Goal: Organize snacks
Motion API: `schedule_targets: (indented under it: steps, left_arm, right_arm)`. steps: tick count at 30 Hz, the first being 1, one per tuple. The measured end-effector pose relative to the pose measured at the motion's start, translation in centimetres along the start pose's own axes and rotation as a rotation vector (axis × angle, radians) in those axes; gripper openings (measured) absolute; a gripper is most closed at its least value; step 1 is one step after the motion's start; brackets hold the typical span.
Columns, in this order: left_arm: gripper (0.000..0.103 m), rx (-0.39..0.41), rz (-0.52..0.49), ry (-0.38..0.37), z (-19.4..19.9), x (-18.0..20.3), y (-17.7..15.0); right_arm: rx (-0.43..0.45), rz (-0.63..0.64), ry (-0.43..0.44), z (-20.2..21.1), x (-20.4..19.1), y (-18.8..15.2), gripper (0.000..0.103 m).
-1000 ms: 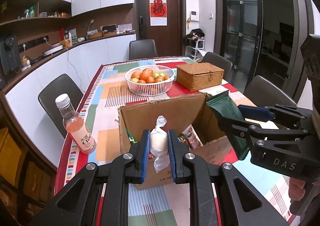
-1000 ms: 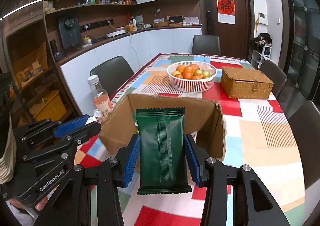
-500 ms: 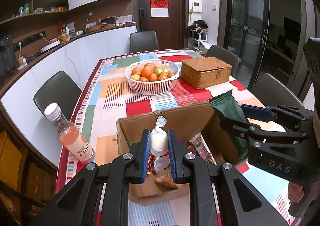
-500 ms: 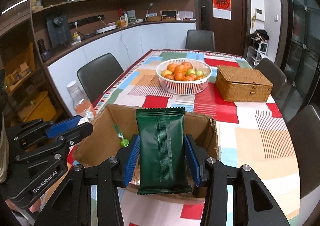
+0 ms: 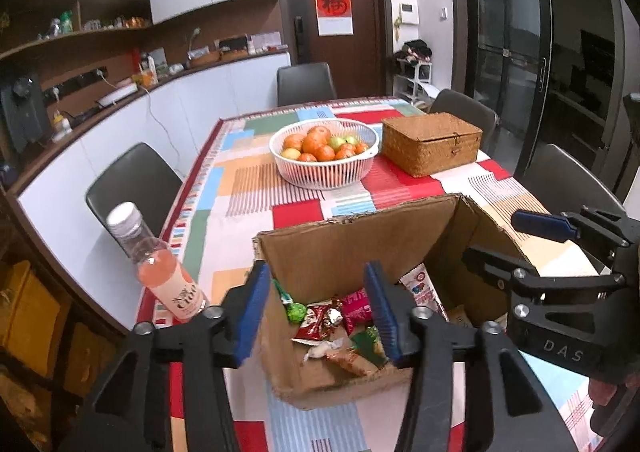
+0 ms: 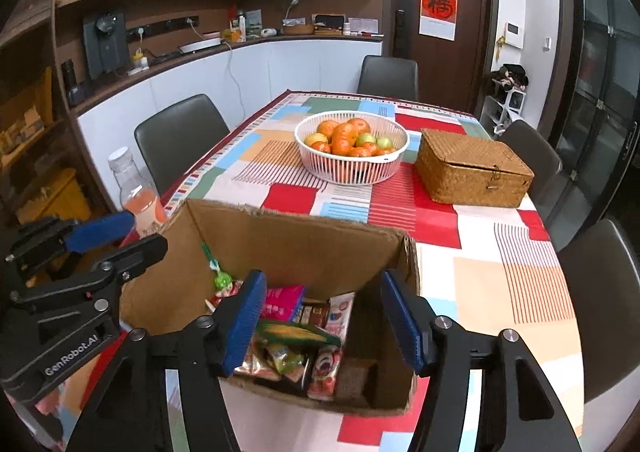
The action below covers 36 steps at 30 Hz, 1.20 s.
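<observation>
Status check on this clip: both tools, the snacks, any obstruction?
Left tool and right tool open, jaws just opened, nothing between them. Snacks piled in cardboard box. Nothing blocking; pink drink bottle stands beside the box.

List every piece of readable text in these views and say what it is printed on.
"DAS": body of the right gripper.
"GenRobot.AI": body of the left gripper.
"福": red poster on the door.
Bottle label: blurred, not readable.
Snack wrappers in the cardboard box: too small to read.

Colours we see on the table

We see a brown cardboard box (image 6: 304, 248) on a red, blue, orange and green patchwork tablecloth (image 6: 500, 272), a white slatted basket (image 6: 352, 163) of orange and green fruit, and a tan wicker box (image 6: 472, 175).
</observation>
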<state>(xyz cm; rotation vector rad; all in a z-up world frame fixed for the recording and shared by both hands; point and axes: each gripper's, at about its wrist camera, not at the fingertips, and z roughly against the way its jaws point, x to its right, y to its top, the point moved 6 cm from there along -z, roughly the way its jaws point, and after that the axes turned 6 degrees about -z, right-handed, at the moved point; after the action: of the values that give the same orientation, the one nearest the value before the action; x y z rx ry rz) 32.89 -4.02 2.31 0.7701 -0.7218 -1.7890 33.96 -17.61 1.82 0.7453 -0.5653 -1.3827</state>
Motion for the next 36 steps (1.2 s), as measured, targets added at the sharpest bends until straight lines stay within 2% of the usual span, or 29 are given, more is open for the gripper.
schedule_targets:
  steps: [8, 15, 20, 25, 29, 36]
  left_arm:
    - [0.074, 0.073, 0.006, 0.065, 4.7, 0.4, -2.2]
    - [0.089, 0.131, 0.024, 0.074, 9.1, 1.5, -4.4]
    - [0.091, 0.17, 0.006, 0.063, 12.3, 2.6, -5.6]
    - [0.097, 0.223, -0.01, 0.097, 15.8, 3.3, -6.7]
    - [0.102, 0.228, 0.014, 0.096, 17.4, 3.5, -7.7]
    - [0.103, 0.218, 0.041, 0.086, 19.1, 3.7, -9.1]
  right_arm:
    - [0.061, 0.02, -0.058, 3.7, -0.1, -3.2, 0.077]
    - [0.142, -0.029, -0.062, 8.8, 0.4, -5.9, 0.084]
    - [0.206, -0.065, -0.066, 12.3, 0.8, -7.8, 0.089]
    - [0.253, -0.098, -0.09, 15.4, 1.2, -9.6, 0.092]
    - [0.276, -0.102, -0.106, 17.4, 1.1, -10.5, 0.093]
    - [0.316, -0.094, -0.118, 20.5, 0.7, -11.9, 0.094]
